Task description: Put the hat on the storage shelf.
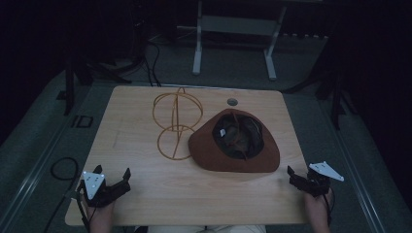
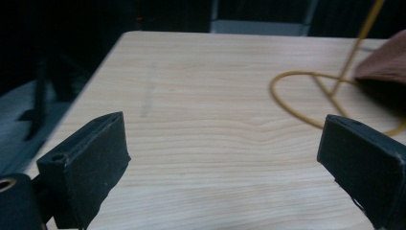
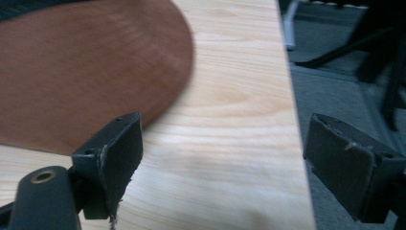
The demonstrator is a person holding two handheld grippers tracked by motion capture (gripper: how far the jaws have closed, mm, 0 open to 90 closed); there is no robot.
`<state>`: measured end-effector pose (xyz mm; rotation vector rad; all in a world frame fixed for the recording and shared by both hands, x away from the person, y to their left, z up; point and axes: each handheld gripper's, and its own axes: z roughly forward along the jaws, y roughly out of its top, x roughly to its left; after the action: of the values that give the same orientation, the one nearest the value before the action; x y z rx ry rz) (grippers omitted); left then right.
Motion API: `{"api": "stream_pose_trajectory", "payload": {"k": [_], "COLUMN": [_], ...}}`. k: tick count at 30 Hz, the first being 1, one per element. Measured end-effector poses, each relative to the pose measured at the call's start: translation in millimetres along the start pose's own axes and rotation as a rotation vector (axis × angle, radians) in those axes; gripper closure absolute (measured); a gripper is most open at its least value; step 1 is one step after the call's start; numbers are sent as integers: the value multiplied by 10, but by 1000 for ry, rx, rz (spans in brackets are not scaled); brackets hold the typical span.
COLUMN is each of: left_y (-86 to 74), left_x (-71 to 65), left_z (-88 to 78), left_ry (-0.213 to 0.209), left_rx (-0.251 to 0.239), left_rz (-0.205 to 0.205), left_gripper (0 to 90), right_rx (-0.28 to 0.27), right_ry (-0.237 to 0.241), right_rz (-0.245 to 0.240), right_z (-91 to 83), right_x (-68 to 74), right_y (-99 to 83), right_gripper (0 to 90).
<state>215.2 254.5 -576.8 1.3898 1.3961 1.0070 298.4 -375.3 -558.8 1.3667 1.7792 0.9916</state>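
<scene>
Tabletop (image 1: 145,204) — light wood, rounded corners, a small round grommet (image 1: 232,102) near its far edge.

Item 1: brown brimmed hat (image 1: 233,145), lying crown-down with its opening up, right of centre on the tabletop. Dark lining (image 1: 252,138) and a small white label (image 1: 222,132) show inside the hollow; nothing else can be made out in it. In the right gripper view its brim (image 3: 86,72) lies at about 10 o'clock from the jaws, apart from them.

Item 2: gold wire hat stand (image 1: 176,121) — hoops on a ring base, standing just beside the hat at its 9 o'clock; whether the brim touches the base cannot be told. In the left gripper view the ring base (image 2: 297,103) lies at about 1 o'clock, well ahead of the jaws.

Item 3: left hand-held gripper (image 1: 112,182), near corner at 7 o'clock of the tabletop, jaws spread wide, bare wood between them.

Item 4: right hand-held gripper (image 1: 297,175), at the near right edge, 4 o'clock from the hat, jaws wide, holding nothing.

Surroundings: grey floor, a coiled black cable (image 1: 64,167) at 9 o'clock, white frame legs (image 1: 233,43) at 12 o'clock beyond the tabletop.
</scene>
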Motion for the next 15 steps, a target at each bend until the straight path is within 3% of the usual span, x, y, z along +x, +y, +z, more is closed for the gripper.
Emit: {"api": "stream_pose_trajectory", "payload": {"k": [4,7,10,13,15], "left_y": [3,39,44,38,43], "left_x": [6,-15,-45,-56,-57], "left_z": [-6,-27,-17,4,5], "left_ry": [11,-20,-33,-49,-50], "left_rx": [2,2,15,41,48], "left_rz": [4,-17,-4,2,-2], "left_gripper": [41,45,45,45,45], "right_rx": [44,67,69,88,94], "right_ry": [9,10,-1,42,47], "right_rz": [-15,3,4,14,-17], "right_z": [6,6,13,33,57], "right_x": [32,48,55,56,82], "right_y": [110,253,374,489,572], "right_gripper": [131,109,125,136,137]}}
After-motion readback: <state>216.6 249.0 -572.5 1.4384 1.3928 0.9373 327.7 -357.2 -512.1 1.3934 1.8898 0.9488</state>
